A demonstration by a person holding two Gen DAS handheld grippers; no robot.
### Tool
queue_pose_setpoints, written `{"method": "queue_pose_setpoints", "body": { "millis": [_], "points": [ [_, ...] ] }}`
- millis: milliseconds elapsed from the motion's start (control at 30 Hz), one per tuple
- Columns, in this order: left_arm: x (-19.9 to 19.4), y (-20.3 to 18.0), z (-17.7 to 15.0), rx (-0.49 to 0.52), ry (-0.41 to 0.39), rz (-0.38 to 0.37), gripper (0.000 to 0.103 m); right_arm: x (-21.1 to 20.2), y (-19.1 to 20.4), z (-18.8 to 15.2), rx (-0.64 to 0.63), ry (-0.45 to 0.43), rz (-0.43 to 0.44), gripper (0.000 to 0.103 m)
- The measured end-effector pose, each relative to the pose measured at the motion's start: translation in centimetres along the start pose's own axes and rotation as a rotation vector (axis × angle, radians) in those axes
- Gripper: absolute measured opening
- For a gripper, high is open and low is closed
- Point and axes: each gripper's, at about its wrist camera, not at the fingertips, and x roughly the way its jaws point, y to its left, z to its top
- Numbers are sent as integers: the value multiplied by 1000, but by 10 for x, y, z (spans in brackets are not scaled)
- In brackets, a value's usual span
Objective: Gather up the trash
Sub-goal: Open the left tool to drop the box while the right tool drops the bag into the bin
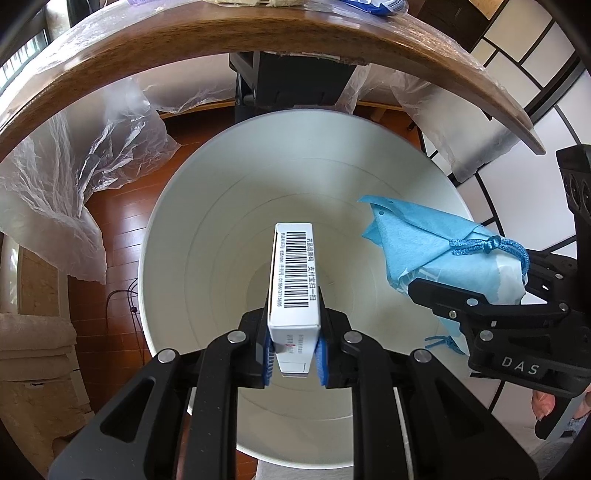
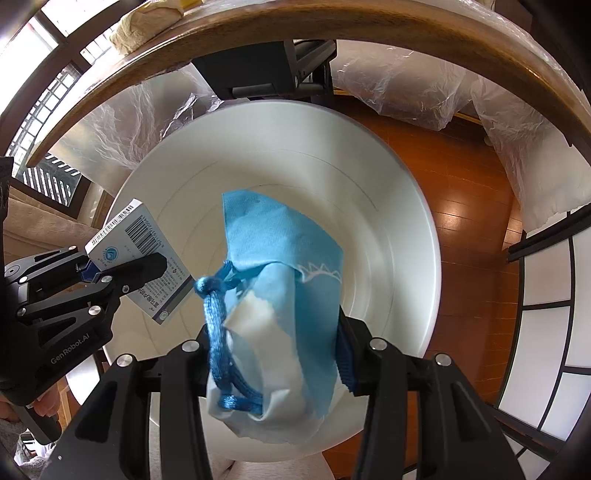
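A white round trash bin (image 1: 207, 236) stands on the wooden floor below the table edge; its inside (image 2: 384, 236) looks bare. My left gripper (image 1: 294, 354) is shut on a small white medicine box (image 1: 293, 280) with a barcode, held over the bin mouth. It also shows in the right wrist view (image 2: 147, 254), where the left gripper (image 2: 110, 273) sits at the left. My right gripper (image 2: 273, 354) is shut on a crumpled blue and white drawstring pouch (image 2: 280, 266), held over the bin. The pouch (image 1: 436, 251) and right gripper (image 1: 491, 295) show at the right of the left wrist view.
A curved wooden table edge (image 1: 258, 33) arches above the bin, draped with clear plastic sheeting (image 1: 85, 177). A black stand (image 1: 291, 81) hangs under the table. Orange wooden floor (image 2: 469, 206) surrounds the bin. A white panelled screen (image 2: 550, 332) stands at the right.
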Motion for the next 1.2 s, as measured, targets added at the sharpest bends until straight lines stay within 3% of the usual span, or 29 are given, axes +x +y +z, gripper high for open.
{"method": "queue_pose_setpoints", "body": {
  "millis": [467, 600, 733, 867, 967, 1200],
  "points": [
    [1, 6, 1, -18, 4, 5, 20, 3, -1, 1, 22, 9, -12, 47],
    [2, 9, 1, -25, 6, 7, 21, 3, -3, 1, 29, 6, -18, 55],
    [1, 12, 2, -31, -5, 11, 43, 1, -6, 3, 38, -4, -21, 58],
    [-3, 13, 3, -22, -18, 22, 46, -4, -8, 4, 43, -18, -26, 60],
    [-10, 14, 4, -23, -32, 28, 52, -15, -11, 5, 40, -48, -37, 68],
    [-63, 16, 8, -29, -166, 66, 77, -82, -15, 7, -5, -254, -63, 91]
  ]
}}
